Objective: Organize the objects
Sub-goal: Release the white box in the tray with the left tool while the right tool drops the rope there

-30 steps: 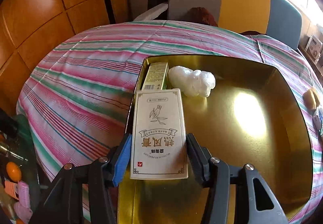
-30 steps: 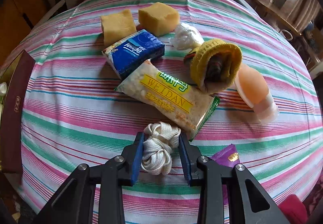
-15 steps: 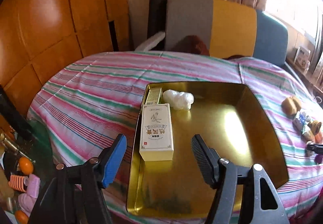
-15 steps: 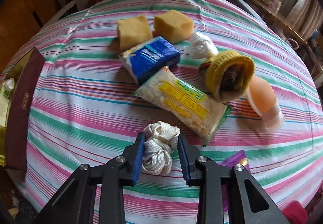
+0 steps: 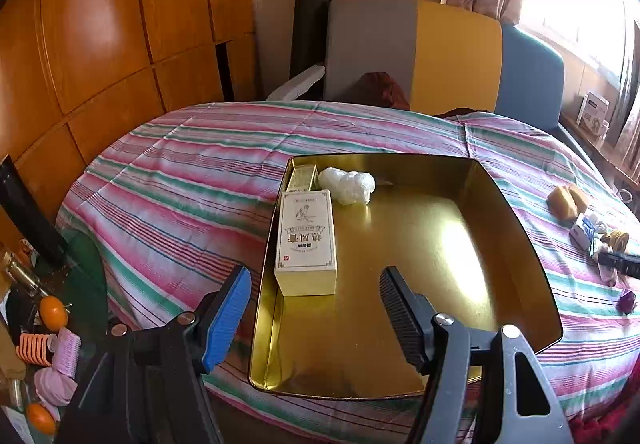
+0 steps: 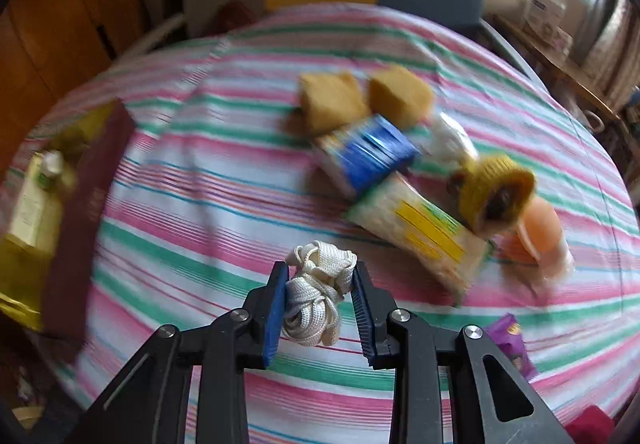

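In the left wrist view a gold tin tray lies on the striped tablecloth. Along its left wall lie a white carton, a green-gold box and a white wad. My left gripper hangs open and empty above the tray's near edge. In the blurred right wrist view my right gripper is shut on a bundle of white rope, lifted off the cloth. Behind it lie two yellow sponges, a blue tissue pack, a noodle packet, a yellow knit hat and an orange bottle.
The tray's dark red outer wall shows at the left of the right wrist view. A purple packet lies near the right gripper. A grey, yellow and blue chair back stands behind the table. A low glass stand with oranges sits at the left.
My left gripper let go of the white carton, opened wide and drew back and up from the tray. My right gripper rose with the rope bundle and swung left; the tray came into its view.
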### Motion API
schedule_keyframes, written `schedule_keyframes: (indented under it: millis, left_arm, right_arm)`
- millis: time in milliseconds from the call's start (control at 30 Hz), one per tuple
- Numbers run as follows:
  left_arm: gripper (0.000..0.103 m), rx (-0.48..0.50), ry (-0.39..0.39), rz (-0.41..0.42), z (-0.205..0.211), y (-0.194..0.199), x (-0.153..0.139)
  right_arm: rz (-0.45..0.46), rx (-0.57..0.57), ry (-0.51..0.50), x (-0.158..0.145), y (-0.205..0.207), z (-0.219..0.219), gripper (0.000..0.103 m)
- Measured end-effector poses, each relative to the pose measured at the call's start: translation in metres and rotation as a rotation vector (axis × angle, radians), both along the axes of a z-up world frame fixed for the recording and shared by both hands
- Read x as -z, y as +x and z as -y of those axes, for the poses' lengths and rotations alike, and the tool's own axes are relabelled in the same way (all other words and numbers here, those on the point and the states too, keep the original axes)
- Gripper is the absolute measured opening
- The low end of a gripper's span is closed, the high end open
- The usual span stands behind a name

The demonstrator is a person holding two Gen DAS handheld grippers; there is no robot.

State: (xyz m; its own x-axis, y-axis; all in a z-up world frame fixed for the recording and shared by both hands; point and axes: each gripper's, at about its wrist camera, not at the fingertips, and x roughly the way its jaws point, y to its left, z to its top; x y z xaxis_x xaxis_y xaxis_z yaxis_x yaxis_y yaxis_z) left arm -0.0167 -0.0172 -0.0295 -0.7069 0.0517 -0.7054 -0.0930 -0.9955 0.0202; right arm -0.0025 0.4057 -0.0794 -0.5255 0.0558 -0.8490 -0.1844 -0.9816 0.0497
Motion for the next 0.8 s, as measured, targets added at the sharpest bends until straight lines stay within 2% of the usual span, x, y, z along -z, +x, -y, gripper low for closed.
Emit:
schedule_keyframes:
  millis: [200, 400, 600, 800]
  left_arm:
    - [0.068, -0.008, 0.008, 0.012, 0.005, 0.0, 0.004]
    - [0.068, -0.038, 0.014, 0.026, 0.02, 0.0, 0.008]
    - [0.068, -0.158, 0.057, 0.04, 0.066, -0.001, 0.01]
    - [0.067, -0.226, 0.079, 0.041, 0.096, 0.002, 0.016]
  right_arm:
    - [-0.072, -0.185, -0.067, -0.03, -0.02, 0.078, 0.032]
    - [-0.081, -0.378, -0.162, -0.04, -0.039, 0.165, 0.032]
    - [-0.006, -0.527, -0.297, -0.024, -0.061, 0.247, 0.032]
    - [0.087, -0.591, -0.367, 0.006, -0.084, 0.32, 0.032]
